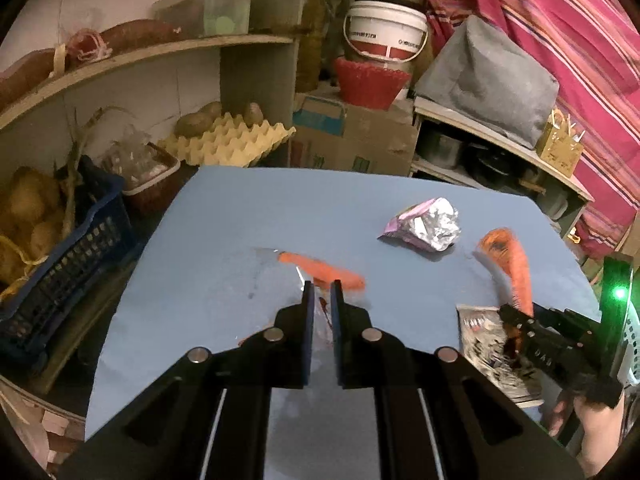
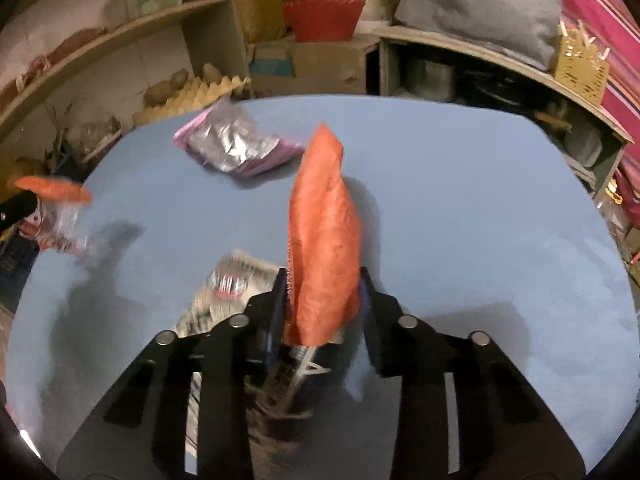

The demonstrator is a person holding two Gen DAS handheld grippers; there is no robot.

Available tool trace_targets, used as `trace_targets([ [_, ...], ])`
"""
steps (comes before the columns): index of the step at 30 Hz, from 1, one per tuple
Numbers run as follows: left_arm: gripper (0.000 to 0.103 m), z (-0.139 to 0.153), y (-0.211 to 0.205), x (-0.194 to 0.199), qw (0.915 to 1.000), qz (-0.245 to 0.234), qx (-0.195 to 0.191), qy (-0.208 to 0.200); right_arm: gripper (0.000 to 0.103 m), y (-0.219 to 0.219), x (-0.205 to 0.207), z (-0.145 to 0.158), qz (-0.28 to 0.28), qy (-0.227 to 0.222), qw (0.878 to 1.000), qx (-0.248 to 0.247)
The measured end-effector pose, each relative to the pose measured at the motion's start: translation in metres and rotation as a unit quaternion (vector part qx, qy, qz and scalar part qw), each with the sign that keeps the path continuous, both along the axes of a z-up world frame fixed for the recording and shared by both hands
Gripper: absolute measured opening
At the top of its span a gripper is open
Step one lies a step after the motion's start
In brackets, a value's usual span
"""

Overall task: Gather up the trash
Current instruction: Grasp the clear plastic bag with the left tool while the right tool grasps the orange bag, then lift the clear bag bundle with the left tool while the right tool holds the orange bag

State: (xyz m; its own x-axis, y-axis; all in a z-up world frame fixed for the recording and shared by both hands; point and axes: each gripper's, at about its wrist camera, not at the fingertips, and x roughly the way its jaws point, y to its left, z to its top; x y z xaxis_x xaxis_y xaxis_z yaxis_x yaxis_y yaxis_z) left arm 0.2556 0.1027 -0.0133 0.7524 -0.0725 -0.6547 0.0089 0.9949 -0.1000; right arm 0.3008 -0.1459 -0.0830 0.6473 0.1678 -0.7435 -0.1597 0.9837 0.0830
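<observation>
Both grippers pinching wrappers above the blue surface [image 1: 224, 216]

Left gripper [image 1: 320, 292] jaws pressed on a clear orange-topped wrapper [image 1: 320, 270] — right gripper [image 2: 322, 292] jaws clamp an orange wrapper [image 2: 324, 232], just right of the crumpled foil packet [image 1: 424, 226].

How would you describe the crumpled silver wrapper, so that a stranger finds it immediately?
Look at the blue table in front of the cluttered shelves. On its far half lies the crumpled wrapper, alone and untouched by either claw. Unlike the orange wrappers nearby, it is shiny silver foil with a pink-purple printed edge.
</observation>
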Motion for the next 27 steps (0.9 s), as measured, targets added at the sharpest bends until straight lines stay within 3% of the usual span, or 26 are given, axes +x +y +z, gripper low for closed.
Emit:
trace_targets([
  [7,0.009,0.014,-0.021,-0.010,0.9997,-0.017,0.001,-0.015,0.031,-0.034,-0.017,0.024,-0.006,-0.022,0.999,0.026],
  [19,0.009,0.027,-0.075,-0.018,0.9976,-0.063,0.002,-0.030,0.025,-0.100,-0.058,0.052,-0.027,-0.045,0.999,0.006],
  [25,0.010,0.007,-0.060,0.005,0.9996,-0.027,0.012,-0.004,0.025,-0.133,-0.084,0.062,-0.035,-0.055,0.998,-0.002],
  [27,0.022,-0.004,-0.053,0.014,0.9997,-0.012,0.020,0.008,0.025,-0.142,-0.091,0.064,-0.038,-0.058,0.998,-0.006],
])
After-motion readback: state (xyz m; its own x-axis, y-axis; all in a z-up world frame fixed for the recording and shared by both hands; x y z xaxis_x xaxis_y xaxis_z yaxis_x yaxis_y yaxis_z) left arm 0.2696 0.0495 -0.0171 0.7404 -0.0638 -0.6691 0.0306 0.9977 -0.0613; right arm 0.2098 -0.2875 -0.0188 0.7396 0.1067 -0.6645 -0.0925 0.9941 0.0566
